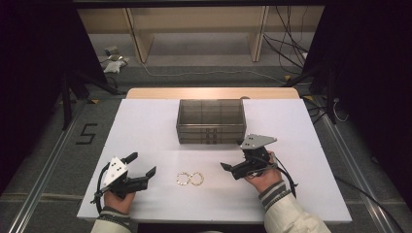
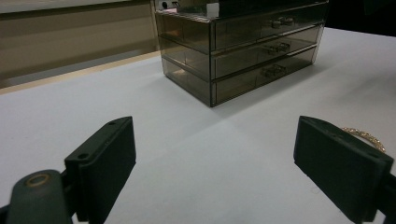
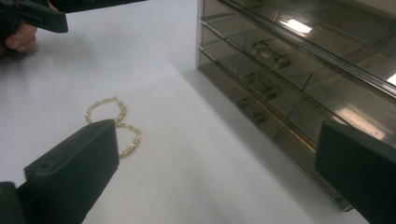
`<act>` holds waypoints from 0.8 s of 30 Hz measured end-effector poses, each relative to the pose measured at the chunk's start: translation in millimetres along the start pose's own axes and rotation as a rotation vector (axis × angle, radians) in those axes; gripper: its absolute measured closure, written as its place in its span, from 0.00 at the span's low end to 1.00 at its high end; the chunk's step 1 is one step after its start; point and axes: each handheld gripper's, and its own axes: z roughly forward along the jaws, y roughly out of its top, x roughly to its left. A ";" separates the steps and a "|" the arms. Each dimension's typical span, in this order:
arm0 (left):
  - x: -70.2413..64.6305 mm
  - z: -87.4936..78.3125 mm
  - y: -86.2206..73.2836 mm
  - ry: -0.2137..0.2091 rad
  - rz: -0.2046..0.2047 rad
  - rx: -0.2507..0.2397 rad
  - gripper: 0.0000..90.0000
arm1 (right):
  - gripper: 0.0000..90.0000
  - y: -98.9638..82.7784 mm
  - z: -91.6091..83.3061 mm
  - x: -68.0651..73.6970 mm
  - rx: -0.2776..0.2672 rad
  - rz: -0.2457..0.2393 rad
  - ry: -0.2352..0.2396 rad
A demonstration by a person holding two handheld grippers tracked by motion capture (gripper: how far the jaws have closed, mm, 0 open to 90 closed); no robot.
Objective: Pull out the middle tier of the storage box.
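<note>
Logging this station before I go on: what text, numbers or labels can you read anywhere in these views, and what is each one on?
"5": a dark numeral marked on the grey floor left of the table.
No readable text on the smoky drawer box, the two gold rings, the left gripper or the right gripper.

Black "5" [image 1: 86, 134] marked on grey floor [image 1: 58, 145], left of table [image 1: 145, 121].

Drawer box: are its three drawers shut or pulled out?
Shut. All three fronts of the drawer box sit flush, handles in line, in both gripper views.
</note>
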 end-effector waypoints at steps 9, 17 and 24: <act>0.0 -0.1 0.0 -0.002 0.002 0.002 0.15 | 0.06 8.8 1.1 1.1 0.007 -0.036 -0.004; 0.0 0.2 0.0 0.002 0.004 0.006 0.15 | 0.16 17.1 2.8 2.6 0.041 -0.104 0.015; -0.3 0.3 -0.1 0.003 0.008 0.008 0.15 | 0.26 25.4 0.9 4.8 0.039 -0.161 0.036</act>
